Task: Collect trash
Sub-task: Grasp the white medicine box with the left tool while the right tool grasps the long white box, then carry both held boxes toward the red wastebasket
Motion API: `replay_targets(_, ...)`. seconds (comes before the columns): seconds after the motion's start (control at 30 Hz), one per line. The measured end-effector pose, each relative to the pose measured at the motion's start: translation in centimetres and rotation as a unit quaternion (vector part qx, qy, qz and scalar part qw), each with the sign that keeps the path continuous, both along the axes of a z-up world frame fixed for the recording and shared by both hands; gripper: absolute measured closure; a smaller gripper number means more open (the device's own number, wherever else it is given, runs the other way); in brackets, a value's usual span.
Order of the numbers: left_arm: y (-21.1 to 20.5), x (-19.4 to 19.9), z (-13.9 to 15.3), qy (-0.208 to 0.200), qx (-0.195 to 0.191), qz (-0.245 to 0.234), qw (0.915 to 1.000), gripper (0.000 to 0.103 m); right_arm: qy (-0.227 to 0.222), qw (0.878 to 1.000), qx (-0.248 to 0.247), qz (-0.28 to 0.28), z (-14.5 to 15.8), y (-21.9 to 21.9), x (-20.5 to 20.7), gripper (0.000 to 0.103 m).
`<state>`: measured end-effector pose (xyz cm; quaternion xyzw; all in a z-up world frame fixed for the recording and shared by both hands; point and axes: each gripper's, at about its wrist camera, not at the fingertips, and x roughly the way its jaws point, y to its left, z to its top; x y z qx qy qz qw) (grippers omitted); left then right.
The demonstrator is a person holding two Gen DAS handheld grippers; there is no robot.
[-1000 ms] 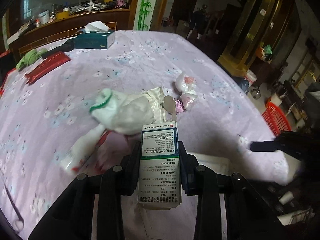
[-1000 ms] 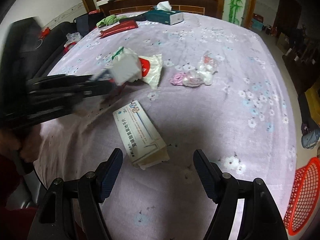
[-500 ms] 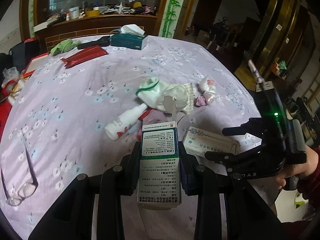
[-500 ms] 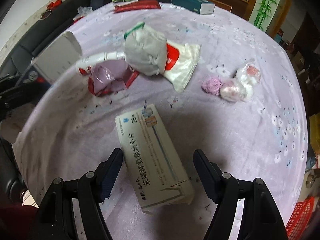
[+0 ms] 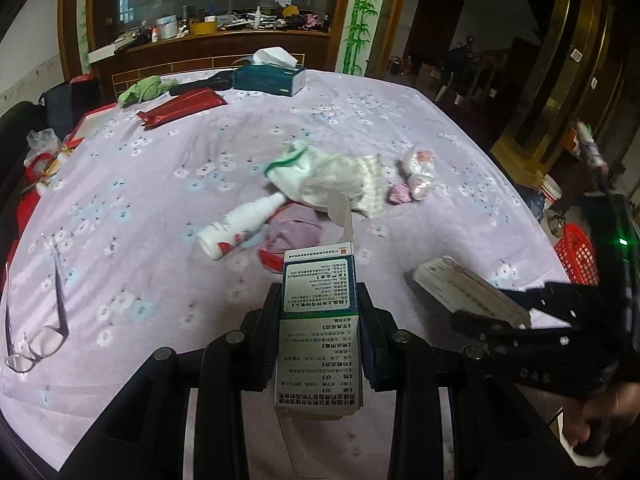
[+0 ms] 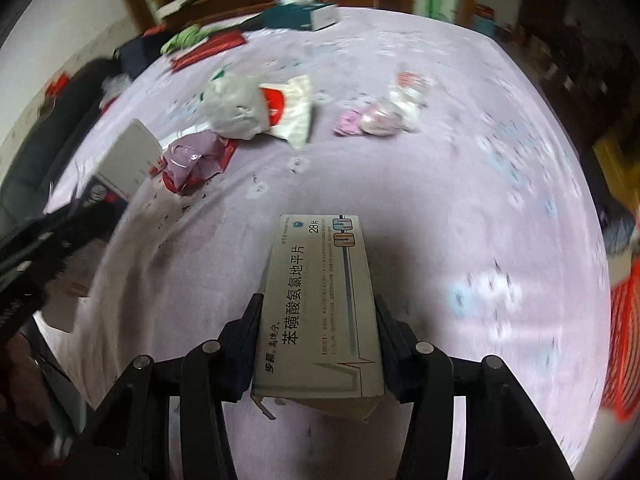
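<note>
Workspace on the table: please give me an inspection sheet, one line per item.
Surface: table with lilac floral cloth.
Job's things: white bottle, white bag, purple wrapper, pink wads.
Clutter: glasses, tissue box, red pouch.
Grippers: left gripper shut on green box; right gripper shut on white box.
Cables: nothing seen.
Surroundings: red basket, sideboard.

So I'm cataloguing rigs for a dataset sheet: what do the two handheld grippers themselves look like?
Both are matte black plastic. The left gripper and right gripper each have two angular fingers on paired linkage arms with round grey pivot bolts, and darker inner pads. Seen from the left wrist, the right one's body has pale embossed lettering and a small green light.
</note>
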<state>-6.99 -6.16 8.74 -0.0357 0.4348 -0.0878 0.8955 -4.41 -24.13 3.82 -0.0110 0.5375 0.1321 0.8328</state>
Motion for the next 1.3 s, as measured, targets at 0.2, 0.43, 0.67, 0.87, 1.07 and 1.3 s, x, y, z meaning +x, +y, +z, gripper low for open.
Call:
replay_targets(0.2,-2.8,0.2,-0.2,0.008,0.002,-0.025,0.9997,0.071,0.024,0.999,0.010,-0.020,-1.1,-1.5,-1.5,0.048)
replay_targets(0.43,-4.1,-0.1,0.2,0.003,0.005,-0.032,0.9995,0.071,0.047,0.999,0.020,-0.012,-1.7,-2.3,-2.4,0.045)
replay_targets(0.67,-3.9,-0.8,0.4,0.000,0.012,-0.021,0.9997,0.071,0.054,0.998,0.014,-0.007,-2.3,-1.9,-2.1,0.050)
replay_targets(0.87,-4.0,-1.4,0.9,-0.008,0.019,-0.011,0.9997,0.071,0.020,1.000,0.011,-0.017,-1.1,-2.6,-2.6,0.050)
replay_targets(1.07,-5.2,-1.7,1.7,-0.021,0.022,-0.019,0.9993,0.071,-0.030,0.999,-0.005,-0.033,1.5,-3.9,-3.6,0.050)
replay_targets(1.3,-7.4,-1.4,2.6,-0.034,0.022,-0.042,0.9983,0.071,-0.060,0.997,-0.016,-0.049,3.4,-5.0,-4.2,0.050)
